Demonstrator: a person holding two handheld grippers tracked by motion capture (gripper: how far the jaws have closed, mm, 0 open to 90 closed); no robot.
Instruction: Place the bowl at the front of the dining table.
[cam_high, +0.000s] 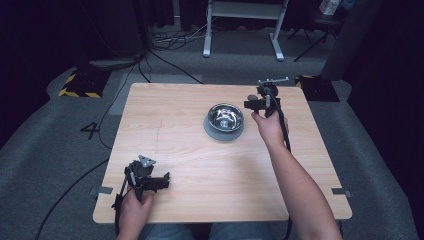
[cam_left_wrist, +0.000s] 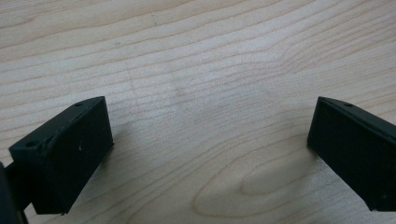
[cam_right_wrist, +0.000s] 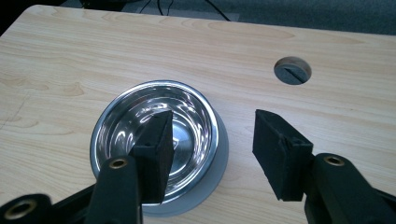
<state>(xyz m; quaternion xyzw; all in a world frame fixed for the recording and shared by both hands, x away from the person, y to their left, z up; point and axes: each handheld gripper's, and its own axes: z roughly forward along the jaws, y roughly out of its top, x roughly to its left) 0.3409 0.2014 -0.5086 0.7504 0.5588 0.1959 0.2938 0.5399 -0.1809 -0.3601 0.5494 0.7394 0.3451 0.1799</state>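
Right tool (cam_high: 251, 104): held above the counter (cam_high: 190, 165) just right of the bowl (cam_high: 224, 117), jaws apart and released, nothing between them. In the right gripper view (cam_right_wrist: 212, 147) one finger (cam_right_wrist: 156, 149) shows against the bowl's inside, the other (cam_right_wrist: 280, 151) over bare wood beside the bowl; neither pad touches the rim.

Bowl (cam_right_wrist: 154, 140): shiny steel, upright, seated on a grey base ring. It stands on the counter right of centre, toward the far edge. The inside looks empty apart from reflections.

Hole (cam_right_wrist: 292, 70): round cut-out in the counter top, beyond the bowl in the right gripper view, well apart from it.

Left tool (cam_high: 161, 183): at the near-left corner of the counter, low over the wood, well apart from the bowl. In the left gripper view (cam_left_wrist: 210, 154) the jaws stand wide and released, with only wood grain between the fingers (cam_left_wrist: 70, 149).

Hands: right hand (cam_high: 269, 127) grips the right tool from behind, forearm crossing the near-right part of the counter. Left hand (cam_high: 134, 210) holds the left tool at the near edge.

Cables trail from both tools toward the person.
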